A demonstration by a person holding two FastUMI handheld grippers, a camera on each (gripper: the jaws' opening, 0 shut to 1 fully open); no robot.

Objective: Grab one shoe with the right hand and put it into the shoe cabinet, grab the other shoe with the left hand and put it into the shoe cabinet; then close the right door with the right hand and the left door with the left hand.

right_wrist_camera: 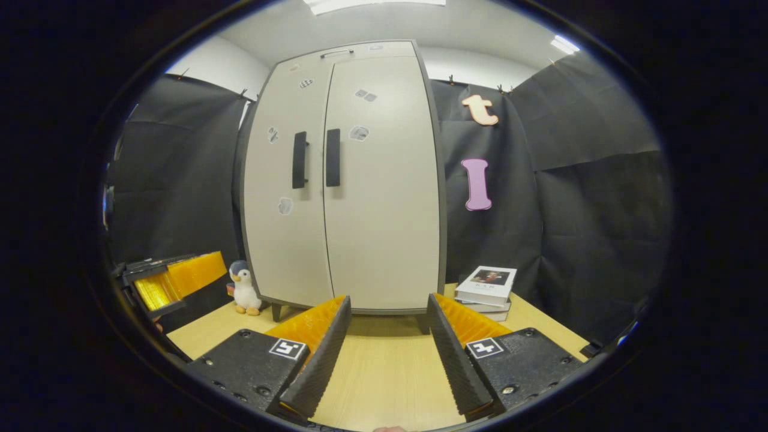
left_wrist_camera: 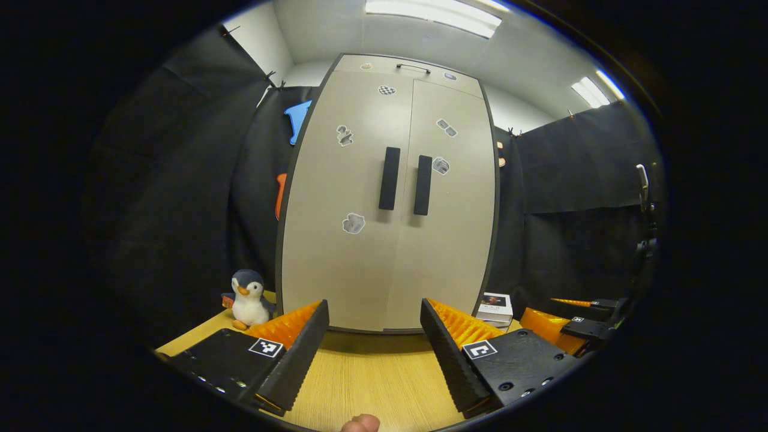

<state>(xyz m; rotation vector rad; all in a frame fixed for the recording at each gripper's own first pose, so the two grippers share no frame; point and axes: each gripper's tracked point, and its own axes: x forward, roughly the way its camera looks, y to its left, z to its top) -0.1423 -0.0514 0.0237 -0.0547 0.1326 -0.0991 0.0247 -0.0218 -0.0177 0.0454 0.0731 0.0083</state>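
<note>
The tall beige two-door shoe cabinet (left_wrist_camera: 387,198) sits fully shut on the light wooden surface (left_wrist_camera: 366,372), contents hidden, so probably shoes inside. Left hand-held gripper (left_wrist_camera: 375,336) and right hand-held gripper (right_wrist_camera: 389,336) both gape wide, empty.

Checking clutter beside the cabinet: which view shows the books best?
The right gripper view: the books are large, cover and stack visible right of the cabinet. The left gripper view shows them small, near a gripper finger.

Left gripper (left_wrist_camera: 375,336) and right gripper (right_wrist_camera: 389,333) are held level side by side, fingers spread wide with nothing between them; a fingertip (left_wrist_camera: 360,423) shows below the left.
</note>
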